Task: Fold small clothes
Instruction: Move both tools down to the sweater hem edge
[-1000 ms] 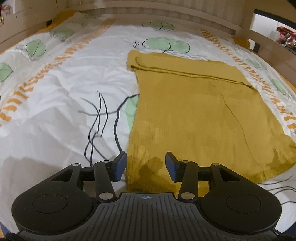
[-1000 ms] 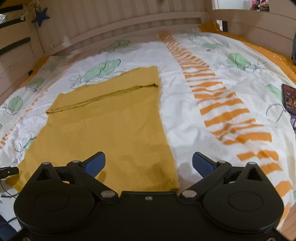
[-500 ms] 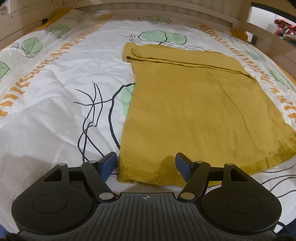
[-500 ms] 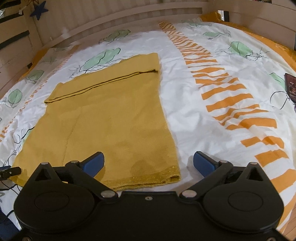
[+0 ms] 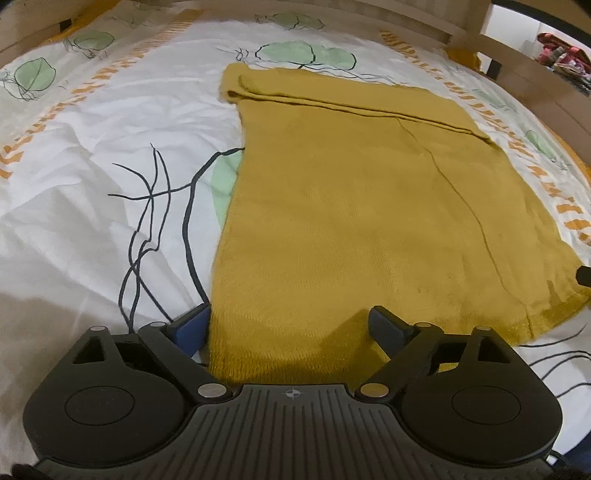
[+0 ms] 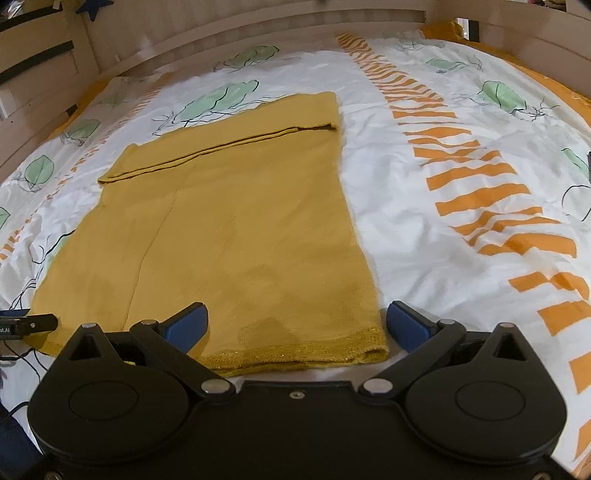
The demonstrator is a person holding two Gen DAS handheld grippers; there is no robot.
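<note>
A mustard-yellow knit garment lies flat on the bed, with a folded band along its far edge; it also shows in the right wrist view. My left gripper is open, low over the garment's near left corner, its fingers straddling the hem. My right gripper is open over the near right corner, with the hem just in front of its base. Neither gripper holds anything. The tip of the left gripper shows at the left edge of the right wrist view.
The bed cover is white with green leaves, black lines and orange stripes. A wooden bed rail runs around the far side. A dark object lies at the right edge of the bed.
The left gripper has opened wider and moved forward over the garment's near left corner. The right gripper stayed open and shifted slightly toward the near right corner.
</note>
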